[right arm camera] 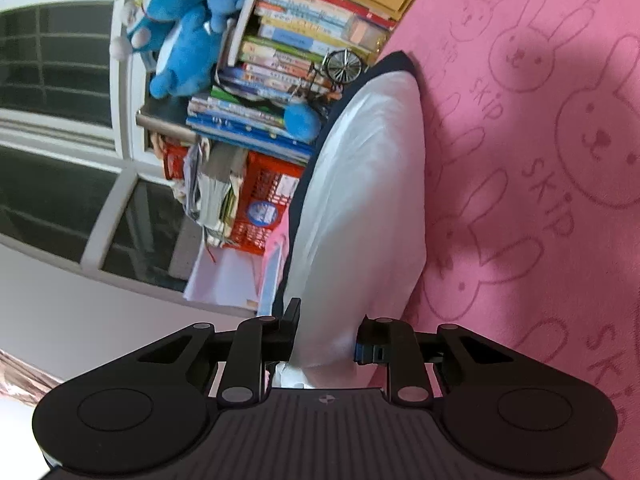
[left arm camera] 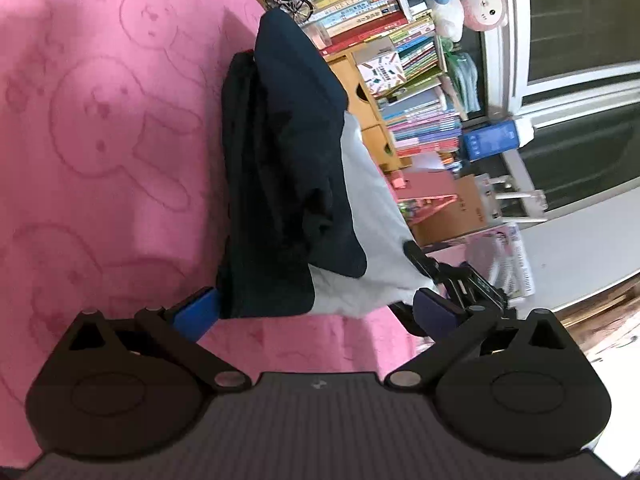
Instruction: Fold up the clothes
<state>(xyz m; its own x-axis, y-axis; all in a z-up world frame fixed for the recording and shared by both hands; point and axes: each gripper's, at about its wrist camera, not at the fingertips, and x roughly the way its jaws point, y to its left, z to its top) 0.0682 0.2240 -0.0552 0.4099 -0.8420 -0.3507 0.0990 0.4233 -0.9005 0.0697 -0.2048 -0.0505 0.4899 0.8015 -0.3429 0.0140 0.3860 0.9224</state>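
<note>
A dark navy and white garment [left arm camera: 288, 184] hangs lifted above the pink rabbit-print blanket [left arm camera: 100, 140]. My left gripper [left arm camera: 316, 312] is open; its blue fingers [left arm camera: 200, 312] stand wide apart just below the garment's lower edge, not closed on it. In the right wrist view the garment's white side [right arm camera: 360, 200] fills the middle, with a navy edge at the far end. My right gripper [right arm camera: 326, 334] is shut on the white cloth near its end; the cloth bunches between the fingers. The right gripper also shows in the left wrist view [left arm camera: 448, 280], holding the white corner.
The pink blanket [right arm camera: 540, 160] lies to one side. Stacked books [left arm camera: 400, 40], blue plush toys [right arm camera: 188, 40], a red basket [right arm camera: 264, 200], a small bicycle model [right arm camera: 340, 66] and a window frame [left arm camera: 520, 60] stand beyond the blanket's edge.
</note>
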